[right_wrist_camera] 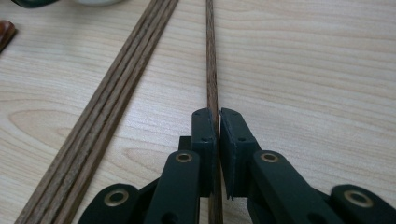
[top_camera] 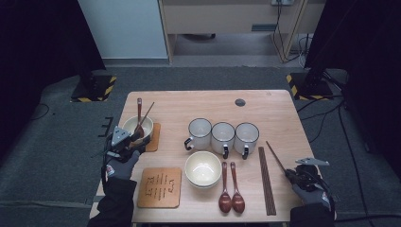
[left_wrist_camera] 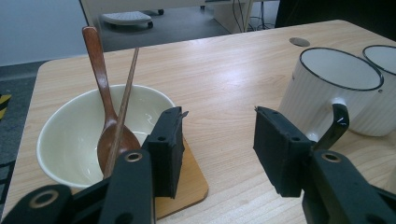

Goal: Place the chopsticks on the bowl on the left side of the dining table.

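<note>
One pale wooden surface (top_camera: 208, 101) is seen carrying everything. At its left, a cream ceramic bowl (top_camera: 137, 126) on a brown cork mat (top_camera: 154, 137) is fronted by the left hand-held gripper (top_camera: 124, 143), its jaws apart and empty. Near the right edge, a single dark wooden chopstick (right_wrist_camera: 211, 60) is clamped between the shut jaws of the right hand-held gripper (right_wrist_camera: 218, 116); its long axis runs straight ahead. A bundle of dark chopsticks (right_wrist_camera: 116, 98) lies just beside it, so open room is judged rightward and upward.
</note>
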Tool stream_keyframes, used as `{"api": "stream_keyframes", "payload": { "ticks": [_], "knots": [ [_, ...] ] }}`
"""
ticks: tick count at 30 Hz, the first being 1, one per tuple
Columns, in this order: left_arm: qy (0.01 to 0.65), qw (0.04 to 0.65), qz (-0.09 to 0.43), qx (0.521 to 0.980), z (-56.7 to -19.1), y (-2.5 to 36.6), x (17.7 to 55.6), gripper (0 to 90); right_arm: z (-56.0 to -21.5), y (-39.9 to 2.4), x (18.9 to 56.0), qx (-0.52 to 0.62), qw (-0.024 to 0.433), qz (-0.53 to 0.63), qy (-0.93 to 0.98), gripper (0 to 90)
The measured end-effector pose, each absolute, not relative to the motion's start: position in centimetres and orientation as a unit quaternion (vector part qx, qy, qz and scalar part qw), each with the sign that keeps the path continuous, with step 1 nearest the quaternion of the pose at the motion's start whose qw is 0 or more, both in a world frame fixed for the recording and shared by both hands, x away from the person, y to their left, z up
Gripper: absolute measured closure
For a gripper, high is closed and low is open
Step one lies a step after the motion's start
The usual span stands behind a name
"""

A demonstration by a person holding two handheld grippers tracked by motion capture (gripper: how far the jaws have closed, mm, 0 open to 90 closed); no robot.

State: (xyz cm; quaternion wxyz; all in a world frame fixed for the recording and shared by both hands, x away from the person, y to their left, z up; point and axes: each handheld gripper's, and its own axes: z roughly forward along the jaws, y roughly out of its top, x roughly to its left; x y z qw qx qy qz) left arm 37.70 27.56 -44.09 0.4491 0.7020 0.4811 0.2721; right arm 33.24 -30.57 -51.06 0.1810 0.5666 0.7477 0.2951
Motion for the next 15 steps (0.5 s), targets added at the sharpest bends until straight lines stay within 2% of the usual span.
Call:
{"api": "stream_keyframes", "payload": {
  "ticks": [15],
  "knots": [
    [0.479,0.455,0.272,0.700,-43.7,27.4,37.6,51.6,-49.7,-30.8,33.2,0.565,0.200,0.337,0.727,84.7]
  ]
}}
